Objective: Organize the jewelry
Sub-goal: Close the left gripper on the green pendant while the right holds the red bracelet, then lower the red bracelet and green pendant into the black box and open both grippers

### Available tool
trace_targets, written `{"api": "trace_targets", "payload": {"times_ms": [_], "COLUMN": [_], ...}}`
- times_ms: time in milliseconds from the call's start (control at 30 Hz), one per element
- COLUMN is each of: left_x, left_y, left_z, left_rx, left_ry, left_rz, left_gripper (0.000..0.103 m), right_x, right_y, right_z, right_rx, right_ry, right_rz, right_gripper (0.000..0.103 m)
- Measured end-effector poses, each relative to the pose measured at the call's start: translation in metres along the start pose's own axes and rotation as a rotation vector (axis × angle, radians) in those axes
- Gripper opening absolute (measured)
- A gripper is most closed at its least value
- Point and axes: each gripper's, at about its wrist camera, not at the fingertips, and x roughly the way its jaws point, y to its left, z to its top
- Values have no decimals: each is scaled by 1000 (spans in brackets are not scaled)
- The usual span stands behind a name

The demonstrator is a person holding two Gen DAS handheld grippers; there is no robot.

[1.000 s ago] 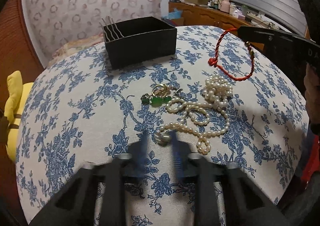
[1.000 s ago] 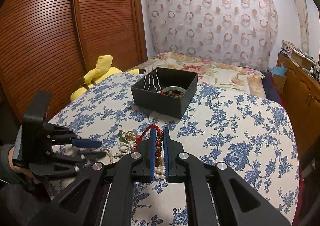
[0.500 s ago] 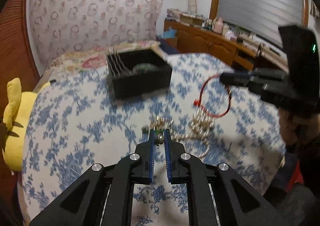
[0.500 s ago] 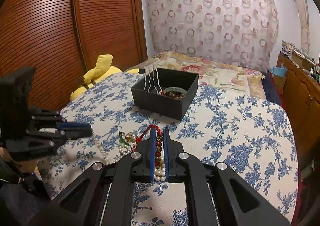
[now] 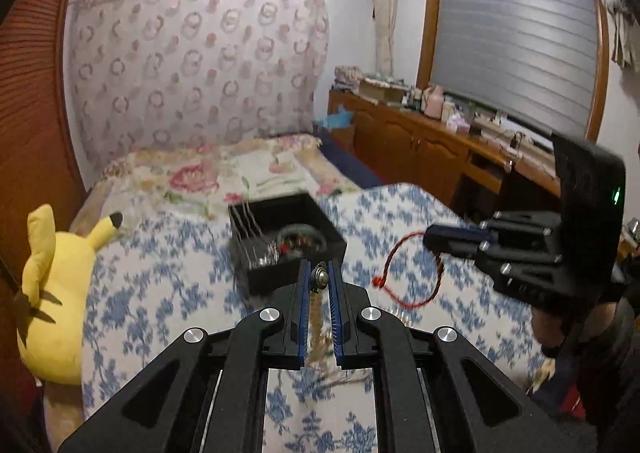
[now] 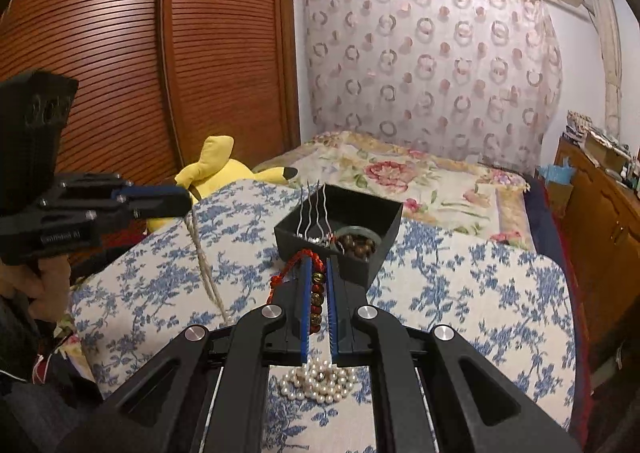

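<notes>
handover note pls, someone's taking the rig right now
Left claw: shut on the clasp end of the long pearl necklace, lifted, strand trailing to the blue-floral tablecloth.
Right claw: shut on the red braided cord bracelet with brown beads, just short of the black open box.
Done: box already holds metal hairpins, a brown bead bracelet and a green bangle.
Left: drop both held pieces in. A pearl heap lies under the right claw.

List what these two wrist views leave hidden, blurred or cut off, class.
- Pearl necklace, left wrist view: motion-blurred strand; lower end hidden behind the left hand-held gripper.
- Red cord bracelet, right wrist view: partly covered by the right hand-held gripper.
- Black box contents, left wrist view: blurred.
</notes>
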Motion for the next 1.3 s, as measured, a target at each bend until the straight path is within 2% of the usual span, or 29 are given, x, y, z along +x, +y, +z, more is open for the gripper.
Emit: {"api": "trace_targets", "payload": {"times_ms": [333,767,1000,1300], "left_x": [-8,15,53,103], "left_y": [7,24,38,64], "left_z": [52,124,141,118], "left_rx": [-4,5,-7,-59], "left_ry": [-94,-142,-105,4], "left_rz": [-13,6,5,3], "left_gripper": [8,8,8,8], "right_x": [11,50,80,139], "right_y": [-7,-33,-50,-66], "right_z": [34,77,90,82], "right_rx": [-15,-14,-7,15], "right_ry": [-33,-35,-12,78], "right_rz": [10,30,44,62], "right_gripper": [8,8,8,8]}}
